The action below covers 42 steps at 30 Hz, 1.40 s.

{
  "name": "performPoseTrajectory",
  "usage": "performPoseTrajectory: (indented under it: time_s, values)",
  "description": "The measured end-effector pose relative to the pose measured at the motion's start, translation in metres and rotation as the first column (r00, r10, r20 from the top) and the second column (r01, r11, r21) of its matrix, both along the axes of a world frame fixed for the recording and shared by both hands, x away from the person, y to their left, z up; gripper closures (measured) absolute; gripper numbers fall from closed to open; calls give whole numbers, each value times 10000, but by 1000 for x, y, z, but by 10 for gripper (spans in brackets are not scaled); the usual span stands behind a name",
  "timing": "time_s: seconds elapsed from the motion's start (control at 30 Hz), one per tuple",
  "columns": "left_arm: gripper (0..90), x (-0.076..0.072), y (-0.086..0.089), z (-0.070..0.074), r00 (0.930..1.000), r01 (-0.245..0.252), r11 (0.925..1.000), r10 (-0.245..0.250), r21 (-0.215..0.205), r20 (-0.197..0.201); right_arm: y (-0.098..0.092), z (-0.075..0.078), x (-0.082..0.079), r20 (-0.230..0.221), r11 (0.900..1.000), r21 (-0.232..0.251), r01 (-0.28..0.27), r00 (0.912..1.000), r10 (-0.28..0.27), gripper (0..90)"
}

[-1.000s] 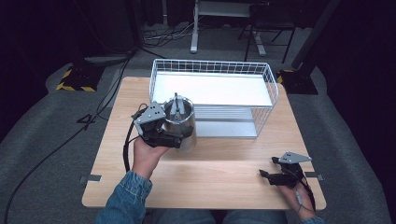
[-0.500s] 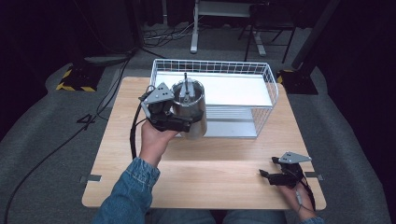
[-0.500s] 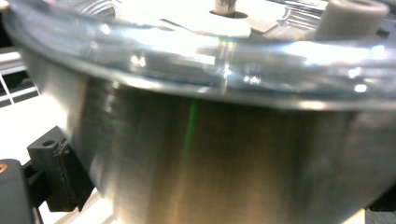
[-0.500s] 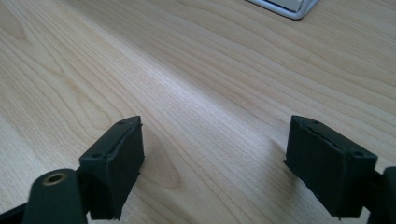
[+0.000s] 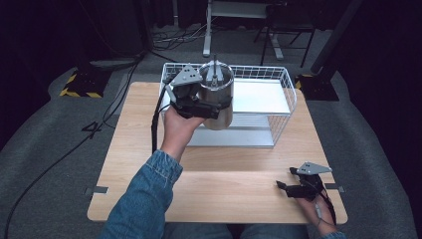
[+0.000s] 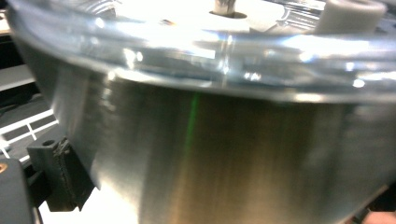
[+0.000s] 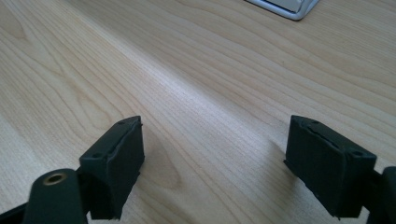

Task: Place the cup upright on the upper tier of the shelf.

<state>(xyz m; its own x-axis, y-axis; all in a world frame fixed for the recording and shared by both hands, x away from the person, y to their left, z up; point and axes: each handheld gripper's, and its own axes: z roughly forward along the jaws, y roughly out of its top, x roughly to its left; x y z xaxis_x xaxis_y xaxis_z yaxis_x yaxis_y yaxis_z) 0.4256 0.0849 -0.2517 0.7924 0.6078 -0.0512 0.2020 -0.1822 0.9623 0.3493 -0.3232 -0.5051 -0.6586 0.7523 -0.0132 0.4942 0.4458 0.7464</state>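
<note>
Step in hand: the left gripper (image 5: 205, 107) carried a brushed-steel round canister with a clear lid and a thin centre rod (image 5: 217, 97) above the front rim of the white wire basket (image 5: 284, 107), which sat at the twelve o'clock side of the pale wooden table (image 5: 234, 172).
Left gripper's fingers: they were spread wide around the canister's wall and pressed on it; in the left gripper view one black pad (image 6: 63, 175) lay against the steel at about eight o'clock.
Canister's place: it was held clear of the table, roughly upright, over the basket's near-left corner, at about eleven o'clock from the table's middle.
Right gripper: the right gripper (image 5: 291, 186) rested low near the table's five o'clock corner; in the right gripper view its pads (image 7: 116, 163) stood apart over bare wood with nothing between them.
How to do it well: the canister probably had to clear the wire rim fully before going down, and stay level so the lid and rod did not tip.
Landing spot: the flat white tray floor (image 5: 261, 97) inside the basket looked free, toward one o'clock of the canister.
Risk: smooth steel could slip in a side grip, so a slow, steady lowering seemed wise.
</note>
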Motion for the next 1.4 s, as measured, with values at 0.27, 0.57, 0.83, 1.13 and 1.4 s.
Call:
performPoseTrajectory:
  time_s: [0.27, 0.57, 0.83, 1.13, 1.4]
  values:
    - [35, 22, -16, 7, 9996, -260, 9995, 262, -175, 102, 0, 0, 0, 6, 10000, -1, -3, 10000, 3, 201]
    - [35, 46, -27, 3, 9926, -1200, 9881, 1212, -964, 65, 0, 0, -1, 46, 10000, -28, -16, 10000, 16, 205]
    - [35, 66, -31, -2, 9834, -1813, 9820, 1812, -529, -67, 0, 0, -1, 29, 10000, 13, -22, 10000, 22, 210]
    - [35, 80, -34, -8, 9784, -2060, 9782, 2053, -273, -261, 0, 0, -1, 37, 10000, 10, -34, 10000, 33, 212]
    - [35, 86, -39, -11, 9796, -1992, 9798, 1987, -152, -287, 0, 0, -1, 32, 10000, 11, -32, 10000, 32, 212]
